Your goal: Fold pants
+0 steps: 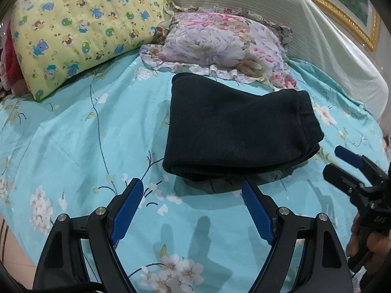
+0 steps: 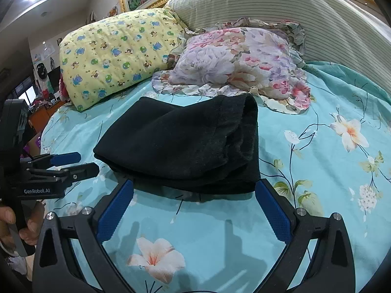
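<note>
item 1, nearest: left gripper [image 1: 191, 190], black frame with blue textured pads, jaws standing wide and holding nothing, hovering over the sheet just short of the pants' near edge. in the right wrist view the same tool is showing at the left edge, gripped by a hand [image 2: 23, 227], and is bearing white lettering reading "genrobot.ai".

item 2: right gripper [image 2: 194, 190], same build, jaws spread wide and empty, tips sitting just beside the near folded edge of the pants without clearly touching it. seen from the left wrist view at the right edge, its body is carrying small lettering that is looking like "das"; it is too small to be sure of.

item 3: bedsheet [image 1: 73, 131], turquoise with white and pink blossoms on dark stems, lying under everything.

item 4, task piece: black pants [image 1: 234, 131], lying folded in a thick stack at the middle of the bed, just ahead of both grippers. the long axis is running left to right across the views, with layered open ends facing right and the smooth fold facing left.

item 5, behind: floral pillow [image 1: 224, 41] with a ruffled edge, lying just beyond the pants.

item 6: yellow pillow [image 1: 80, 31] printed with cartoon animals, leaning at the left.

item 7, farthest: ribbed pale headboard [image 1: 281, 14], and a gold picture frame [image 1: 342, 9] above it.
</note>
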Tool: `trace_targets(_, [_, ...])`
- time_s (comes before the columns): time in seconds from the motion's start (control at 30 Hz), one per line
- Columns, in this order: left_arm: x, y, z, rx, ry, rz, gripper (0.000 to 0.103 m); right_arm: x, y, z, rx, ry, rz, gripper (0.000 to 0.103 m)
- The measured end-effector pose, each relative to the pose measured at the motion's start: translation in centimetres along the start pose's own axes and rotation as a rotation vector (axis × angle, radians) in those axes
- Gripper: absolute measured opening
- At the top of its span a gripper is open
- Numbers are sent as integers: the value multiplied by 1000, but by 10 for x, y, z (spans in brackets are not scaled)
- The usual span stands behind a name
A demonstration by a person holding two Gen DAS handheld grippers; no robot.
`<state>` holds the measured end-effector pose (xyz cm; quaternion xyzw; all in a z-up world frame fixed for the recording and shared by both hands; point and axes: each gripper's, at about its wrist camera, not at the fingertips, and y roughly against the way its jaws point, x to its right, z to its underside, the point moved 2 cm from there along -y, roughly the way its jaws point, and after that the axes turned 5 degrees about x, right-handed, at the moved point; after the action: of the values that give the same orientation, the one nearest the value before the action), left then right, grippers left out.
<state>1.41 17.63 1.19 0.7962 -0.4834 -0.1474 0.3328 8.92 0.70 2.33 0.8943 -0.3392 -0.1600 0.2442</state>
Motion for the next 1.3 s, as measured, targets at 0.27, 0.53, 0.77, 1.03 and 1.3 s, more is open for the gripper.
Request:
trace_targets(0.27, [4, -5, 7, 0, -20, -31, 84, -1, -2, 4, 5, 3, 10, 101])
trace_targets(0.53, [3, -11, 8, -4, -18, -40, 84, -2, -9, 8, 1, 1, 6, 101])
trace_targets(0.77, [3, -15, 8, -10, -11, -41, 84, -4, -14, 7, 3, 7, 0, 101])
trace_targets(1.03, [4, -17, 7, -4, -13, -47, 84, -4, -14, 6, 16, 5, -2, 101])
trace_targets(1.3, [7, -19, 6, 1, -26, -48, 84, -3, -15, 5, 22, 1, -3, 101])
